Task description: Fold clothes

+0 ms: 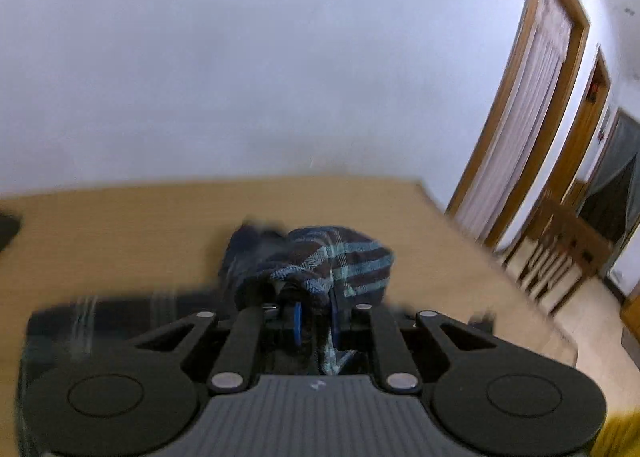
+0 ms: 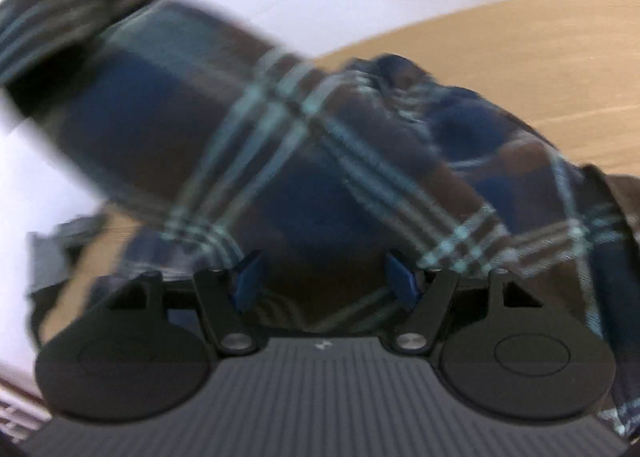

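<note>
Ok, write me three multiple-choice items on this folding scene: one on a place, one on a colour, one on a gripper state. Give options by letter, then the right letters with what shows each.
1. Where does the wooden table end in the left wrist view?
A. at a white wall
B. at a window
C. at a bookshelf

2. What are the thin stripes on the plaid garment?
A. red
B. light teal
C. yellow

3. How does the left gripper stand?
A. wide open and bare
B. out of view
C. shut on the plaid garment

Answers:
1 A: plain white wall rises behind the table's far edge.
2 B: pale teal lines cross navy and brown.
3 C: its blue pads pinch cloth.
</note>
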`<state>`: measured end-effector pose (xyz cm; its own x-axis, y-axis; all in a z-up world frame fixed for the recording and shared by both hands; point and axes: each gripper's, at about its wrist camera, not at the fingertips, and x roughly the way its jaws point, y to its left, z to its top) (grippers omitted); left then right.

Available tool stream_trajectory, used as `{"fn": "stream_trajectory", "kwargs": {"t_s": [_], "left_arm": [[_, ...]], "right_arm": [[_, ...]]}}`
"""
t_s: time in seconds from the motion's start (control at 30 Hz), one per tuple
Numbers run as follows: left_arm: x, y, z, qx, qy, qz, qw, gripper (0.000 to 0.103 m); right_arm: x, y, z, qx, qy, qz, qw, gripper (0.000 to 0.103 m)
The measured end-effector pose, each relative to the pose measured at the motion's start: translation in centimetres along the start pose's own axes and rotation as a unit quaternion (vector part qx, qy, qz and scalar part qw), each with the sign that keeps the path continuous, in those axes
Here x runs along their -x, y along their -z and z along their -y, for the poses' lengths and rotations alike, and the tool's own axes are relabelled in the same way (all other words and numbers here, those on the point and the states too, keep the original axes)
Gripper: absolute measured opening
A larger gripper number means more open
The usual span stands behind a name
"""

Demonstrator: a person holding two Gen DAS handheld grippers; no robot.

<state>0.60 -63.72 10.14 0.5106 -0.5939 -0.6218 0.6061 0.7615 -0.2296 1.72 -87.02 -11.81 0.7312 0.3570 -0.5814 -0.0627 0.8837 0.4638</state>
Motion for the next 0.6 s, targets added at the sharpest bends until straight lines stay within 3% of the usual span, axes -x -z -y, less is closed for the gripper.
{"fn": "stream_trajectory", "kwargs": {"t_s": [0.1,0.27,0.33,0.43,0.53,0.6], "left_arm": [[-0.5,4.8,-3.9,0.016,-0.003,-0.070,0.9974,0.017],[-3.6,11.9,-11.5,0.097,0.015,-0.187,0.9775,0.018],[-3.2,13.8,-13.9,0.128,0.023,-0.193,0.9725,0.018],[-2.3,14.9,-15.6,0.155,0.040,-0.169,0.9724,0.022],[-1.0,15.2,-15.7,0.152,0.050,-0.152,0.9754,0.037],[-0.7,15.3,-15.5,0.144,0.056,-0.149,0.9766,0.039]], "right_arm": [[0.9,1.5,-0.3,0.000,0.011,-0.001,1.000,0.068],[2.8,3.4,-1.8,0.020,0.047,-0.027,0.998,0.069],[3.5,3.3,-2.4,0.014,0.057,-0.040,0.998,0.069],[4.5,3.3,-3.4,-0.011,0.047,-0.047,0.998,0.070],[4.8,2.9,-5.2,-0.030,-0.002,-0.061,0.998,0.071],[5.1,2.7,-7.4,-0.015,-0.049,-0.073,0.996,0.071]]}}
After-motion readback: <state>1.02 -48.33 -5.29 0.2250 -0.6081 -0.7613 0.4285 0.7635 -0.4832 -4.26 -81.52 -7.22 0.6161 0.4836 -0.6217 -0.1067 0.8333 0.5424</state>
